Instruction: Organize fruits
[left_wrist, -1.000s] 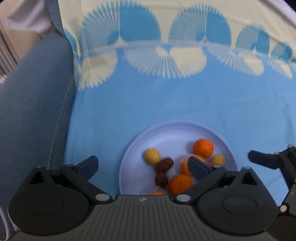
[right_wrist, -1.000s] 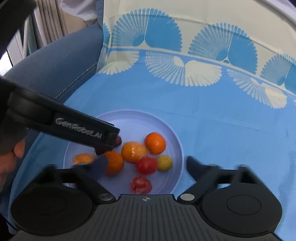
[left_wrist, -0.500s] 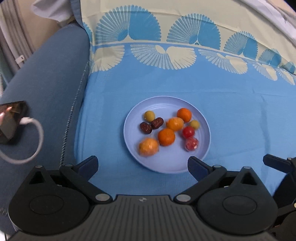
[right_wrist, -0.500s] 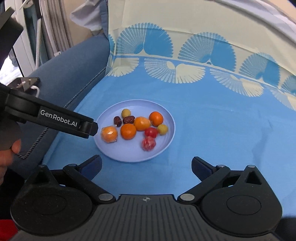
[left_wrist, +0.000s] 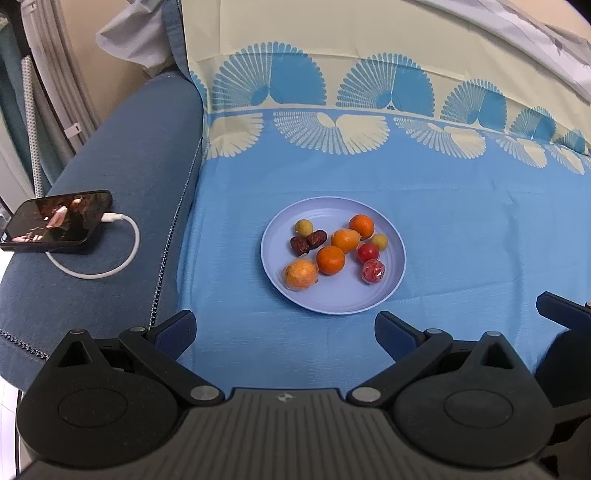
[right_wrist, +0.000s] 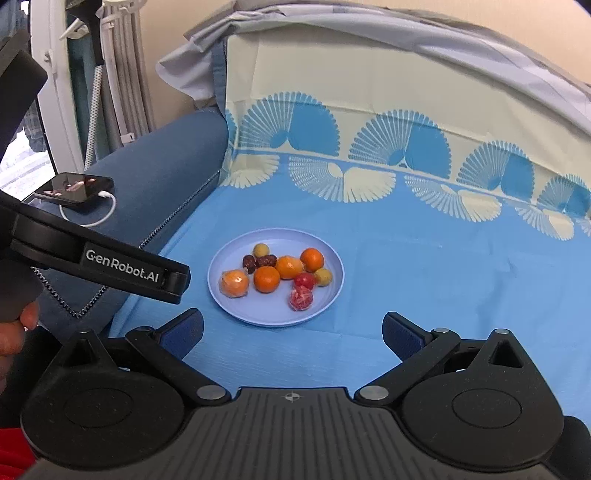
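Note:
A pale blue plate (left_wrist: 391, 280) (right_wrist: 332, 291) rests on the blue patterned cloth. It holds several fruits: oranges (left_wrist: 330, 259) (right_wrist: 266, 279), a wrapped orange (left_wrist: 300, 274) (right_wrist: 233, 283), a red tomato (left_wrist: 368, 252) (right_wrist: 305, 280), a wrapped red fruit (left_wrist: 373, 271) (right_wrist: 301, 298), two dark dates (left_wrist: 307, 242) (right_wrist: 258, 261) and small yellow fruits (left_wrist: 303, 227) (right_wrist: 261, 249). My left gripper (left_wrist: 284, 332) is open and empty, short of the plate's near rim. My right gripper (right_wrist: 293, 332) also stands wide open and empty, short of the plate.
A phone (left_wrist: 55, 220) (right_wrist: 72, 187) with a white charging cable (left_wrist: 110, 266) lies on the blue sofa arm (left_wrist: 122, 177) at left. A hand (right_wrist: 16, 332) holds the left gripper's handle. The cloth (left_wrist: 461, 229) runs up the sofa back.
Both grippers have pulled back and up from the plate, which now looks smaller and farther. The right gripper's jaws have widened a little. The fruits have stayed in the plate.

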